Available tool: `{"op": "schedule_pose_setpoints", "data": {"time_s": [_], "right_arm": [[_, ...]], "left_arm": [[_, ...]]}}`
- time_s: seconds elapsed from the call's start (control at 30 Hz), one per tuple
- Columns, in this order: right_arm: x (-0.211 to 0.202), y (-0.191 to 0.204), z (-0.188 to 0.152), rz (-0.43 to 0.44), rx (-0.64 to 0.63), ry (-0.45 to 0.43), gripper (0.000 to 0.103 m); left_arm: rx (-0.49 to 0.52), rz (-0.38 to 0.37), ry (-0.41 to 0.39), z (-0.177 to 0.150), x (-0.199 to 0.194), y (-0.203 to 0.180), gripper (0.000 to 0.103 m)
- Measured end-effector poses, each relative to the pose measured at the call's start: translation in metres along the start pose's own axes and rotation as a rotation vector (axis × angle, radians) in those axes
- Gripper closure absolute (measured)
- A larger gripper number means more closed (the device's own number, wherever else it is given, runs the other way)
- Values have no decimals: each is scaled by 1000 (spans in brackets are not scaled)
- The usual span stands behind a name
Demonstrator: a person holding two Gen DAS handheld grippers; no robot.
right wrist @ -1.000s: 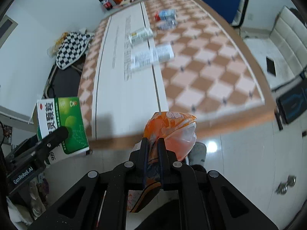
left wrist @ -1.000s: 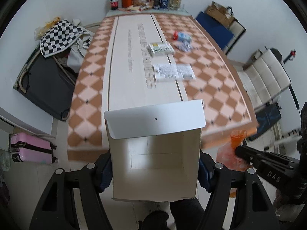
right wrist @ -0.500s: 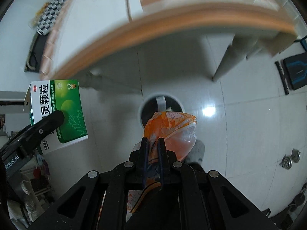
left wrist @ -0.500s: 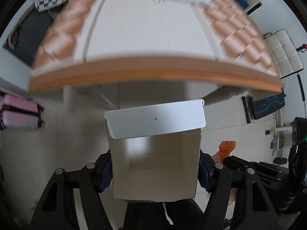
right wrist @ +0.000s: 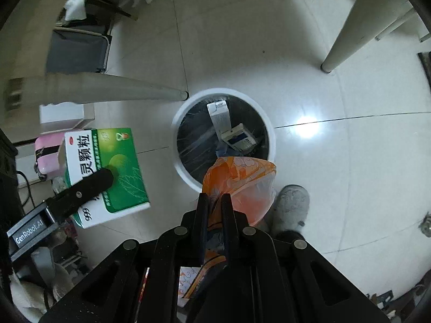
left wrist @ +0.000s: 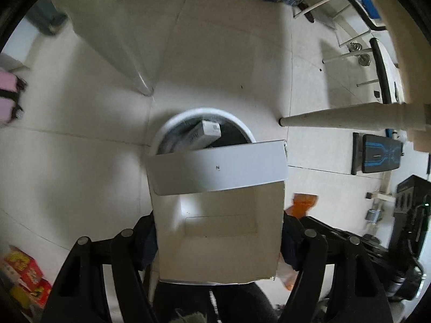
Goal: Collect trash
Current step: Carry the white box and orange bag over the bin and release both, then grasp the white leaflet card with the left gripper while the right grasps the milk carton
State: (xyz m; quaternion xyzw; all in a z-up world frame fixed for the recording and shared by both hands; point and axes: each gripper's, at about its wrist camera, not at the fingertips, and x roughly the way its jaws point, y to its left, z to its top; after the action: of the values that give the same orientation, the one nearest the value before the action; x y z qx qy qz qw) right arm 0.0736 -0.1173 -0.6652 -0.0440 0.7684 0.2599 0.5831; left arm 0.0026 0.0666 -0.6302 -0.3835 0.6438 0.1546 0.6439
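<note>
Both wrist cameras look steeply down at the tiled floor. Each sees the white bin near twelve o'clock, the left view seemingly closer.

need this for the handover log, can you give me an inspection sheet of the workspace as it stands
surface: pale tiled floor, glare spot on it, table legs standing on it
job's things: white bin with black liner, two small cartons already inside; green medicine box with open end flap; orange plastic bag
clutter: pink suitcase, red and yellow packs on the floor
grippers: left gripper clamps the green medicine box by its sides, beside the bin; right gripper shut on the orange plastic bag at the bin's near rim
cables: dark cable at left edge
surroundings: grey shoe by the bin, folding chairs
</note>
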Motion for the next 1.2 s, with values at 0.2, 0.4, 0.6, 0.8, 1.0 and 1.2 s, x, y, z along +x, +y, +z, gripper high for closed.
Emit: {"op": "schedule_pose_setpoints", "data": {"time_s": [0.2,0.4,0.6,0.8,1.0,1.2], "right_arm": [[63,-9,26,31,-8,27,92],[91,-12,35,49,4,50,56],[89,-9,31,60,0,37,18],[69,3,18,-71,-53,3,7],[36,15,1,-158,-77,-24,6],[-18,29,-21,-192,-83,-59,6]], "left_arm": [[-37,-54,59,12,39,17,26],[-64,-33,70,6,40,39,1],[-78,14,29,-2,27,50,1],[-48,155,-50,-19,-2,49,1],[-28,217,-70,-42,-31,43,1],[4,235,-87,-63,-75,23,1]]}}
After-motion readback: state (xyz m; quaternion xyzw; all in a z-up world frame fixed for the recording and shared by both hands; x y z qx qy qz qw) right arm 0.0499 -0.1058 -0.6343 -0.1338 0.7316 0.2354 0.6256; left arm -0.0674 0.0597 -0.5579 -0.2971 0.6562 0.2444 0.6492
